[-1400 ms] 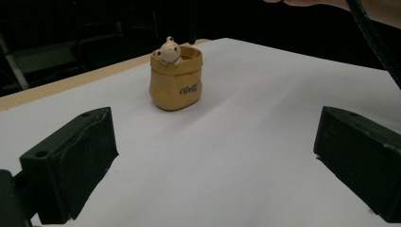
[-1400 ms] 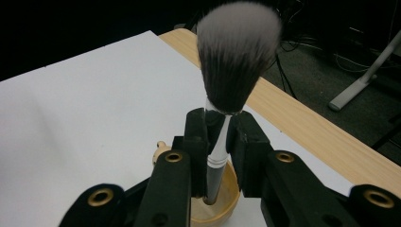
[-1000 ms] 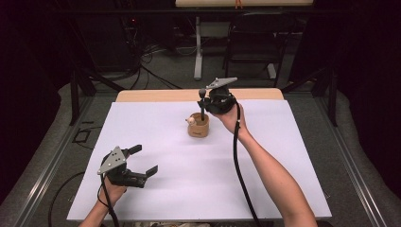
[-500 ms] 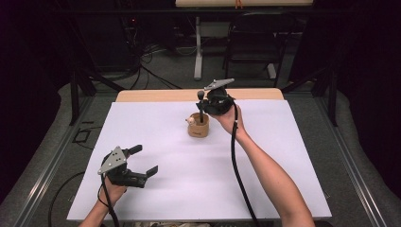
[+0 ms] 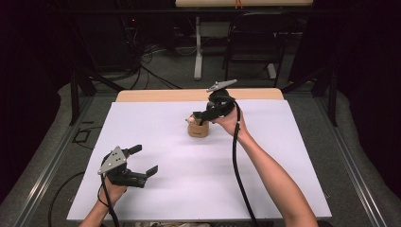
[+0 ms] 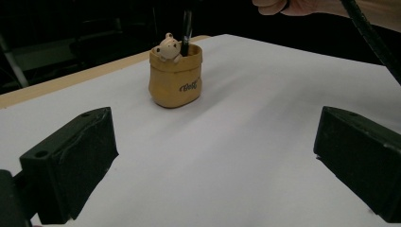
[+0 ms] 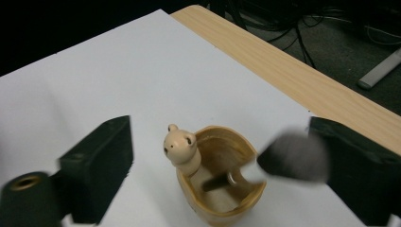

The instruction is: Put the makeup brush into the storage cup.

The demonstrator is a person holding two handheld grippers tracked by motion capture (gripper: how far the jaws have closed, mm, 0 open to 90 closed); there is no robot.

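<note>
The pen (image 7: 283, 161) drops into the little bear cup (image 5: 197, 128) at the far middle of the table, my right gripper (image 5: 204, 116) has just been opening, so I lift it straight up slowly.

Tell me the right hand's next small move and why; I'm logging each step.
Probably lift the right tongs straight up, clear of the cup. Their jaws have just been opening and now stand wide either side of the cup, and the dark pen stands loose in it, blurred, no longer gripped.
</note>
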